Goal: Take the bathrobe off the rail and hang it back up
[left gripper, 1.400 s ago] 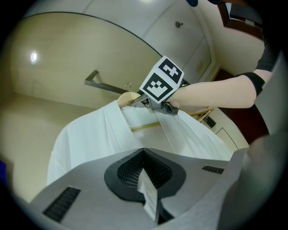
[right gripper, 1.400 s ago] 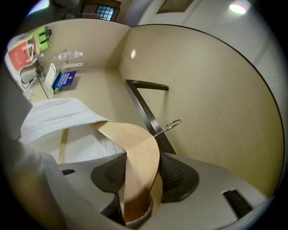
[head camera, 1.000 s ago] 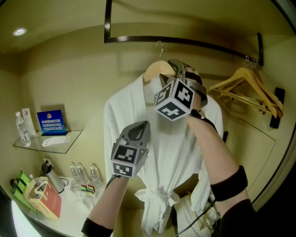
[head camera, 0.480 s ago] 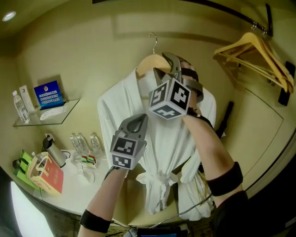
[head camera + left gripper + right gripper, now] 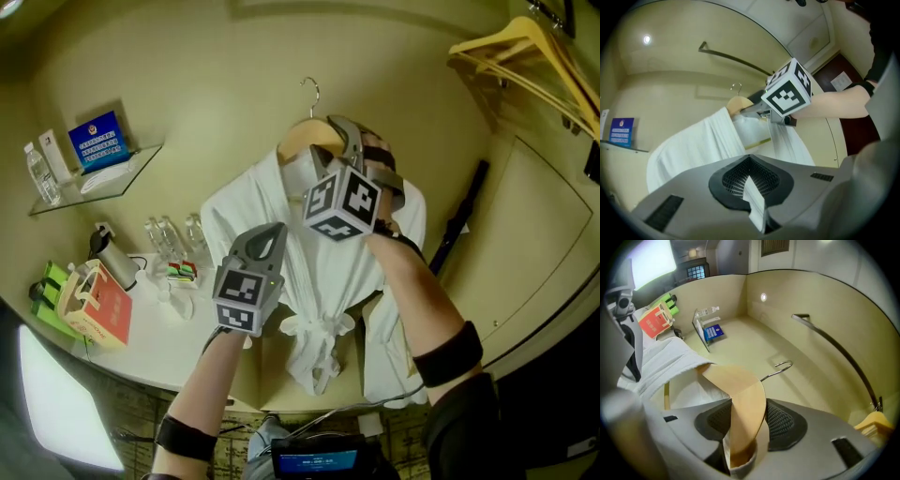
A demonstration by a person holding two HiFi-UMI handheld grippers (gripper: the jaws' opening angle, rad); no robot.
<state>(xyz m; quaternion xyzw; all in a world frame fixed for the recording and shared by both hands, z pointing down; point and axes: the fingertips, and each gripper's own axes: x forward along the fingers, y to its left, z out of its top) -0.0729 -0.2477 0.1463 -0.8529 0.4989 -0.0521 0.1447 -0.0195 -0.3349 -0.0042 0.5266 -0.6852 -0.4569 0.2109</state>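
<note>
Both grippers and the robe have dropped since the earlier frame; the hook was up by the rail then, now it hangs free and the rail is out of the head view. Right gripper (image 5: 740, 430) has its jaws part open and clamped on the wooden hanger (image 5: 740, 399), pads pressing its shoulder from both sides. Hook (image 5: 780, 367) pokes out past the jaws, well apart from the rail (image 5: 834, 350). Left gripper (image 5: 751, 187) is closed tight, pinching a thin fold of the robe (image 5: 698, 140) between the pads. Robe is off the rail, draped on the hanger, held in the air in front of the beige wall by the two grippers. In the head view the right gripper is up at the collar, the left lower on the robe's front left edge. Belt knot (image 5: 317, 328) hangs below the left gripper. Spare hangers (image 5: 525, 52) sit at top right. At left, a glass shelf (image 5: 112, 178) carries a blue sign (image 5: 97, 139) and a water bottle (image 5: 37, 173). Below it a counter (image 5: 150, 342) holds a kettle (image 5: 112, 261), small bottles (image 5: 173, 234) and a red box (image 5: 94, 307).
</note>
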